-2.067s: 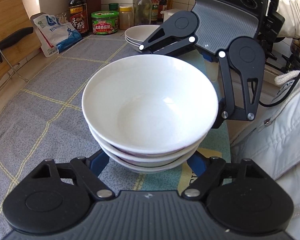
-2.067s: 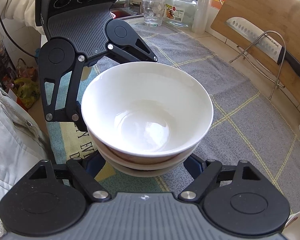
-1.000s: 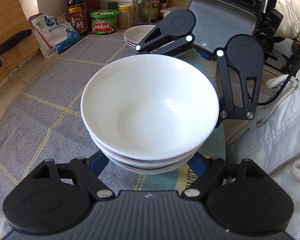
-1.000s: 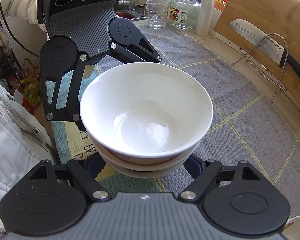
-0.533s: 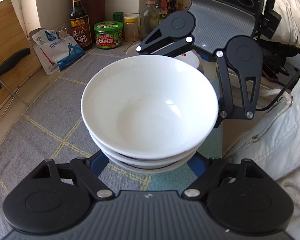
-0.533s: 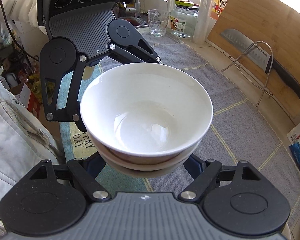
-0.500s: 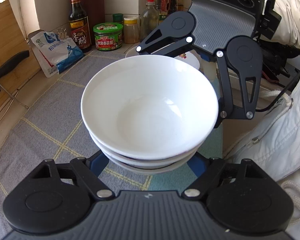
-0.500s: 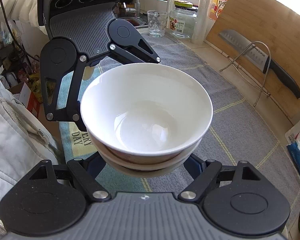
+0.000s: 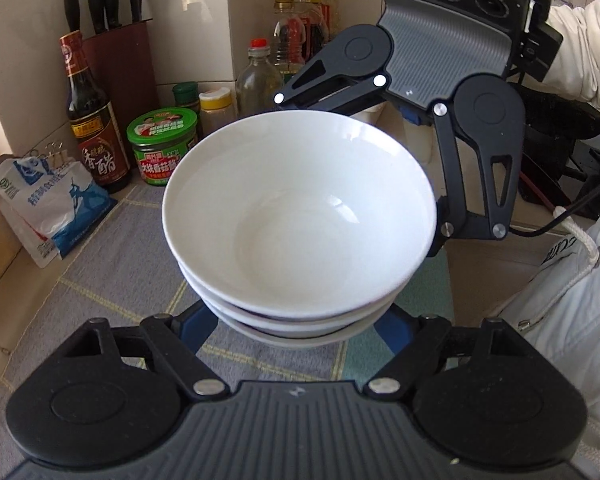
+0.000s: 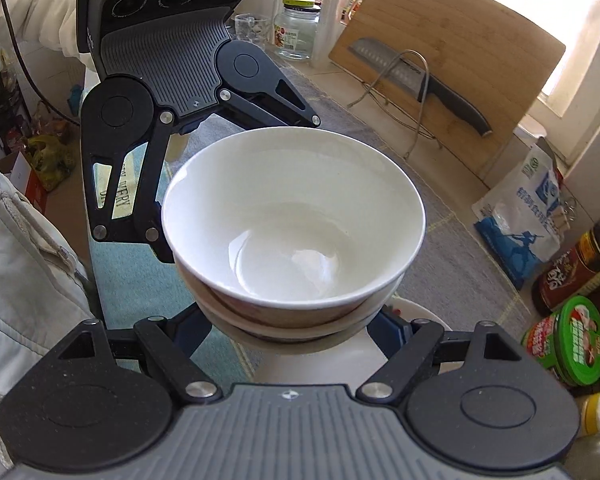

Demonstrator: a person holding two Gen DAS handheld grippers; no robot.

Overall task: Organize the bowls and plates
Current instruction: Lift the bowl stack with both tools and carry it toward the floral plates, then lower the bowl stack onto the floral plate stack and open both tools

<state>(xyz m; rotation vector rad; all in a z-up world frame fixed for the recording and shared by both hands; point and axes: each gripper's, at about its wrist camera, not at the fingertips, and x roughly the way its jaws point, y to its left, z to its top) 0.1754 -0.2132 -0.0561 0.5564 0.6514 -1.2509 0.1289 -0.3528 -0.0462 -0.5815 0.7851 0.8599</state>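
the stack of bowls (image 9: 300, 220) hangs above the grey mat (image 9: 112, 280), cradled between the left gripper (image 9: 296, 320) and right gripper (image 10: 296, 320), both spread wide around its base. glazed, heavy, breakable; support belongs low under the bottom bowl.

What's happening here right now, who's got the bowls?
A person is carrying a stack of white bowls between both tools, off the gray mat. The left hand-held gripper clamps the stack from one side and the right hand-held gripper from the opposite side, fingers spread around the lower bowls. In the right wrist view, white dishware shows just under the stack, near the green-lidded jar; what it is cannot be told.
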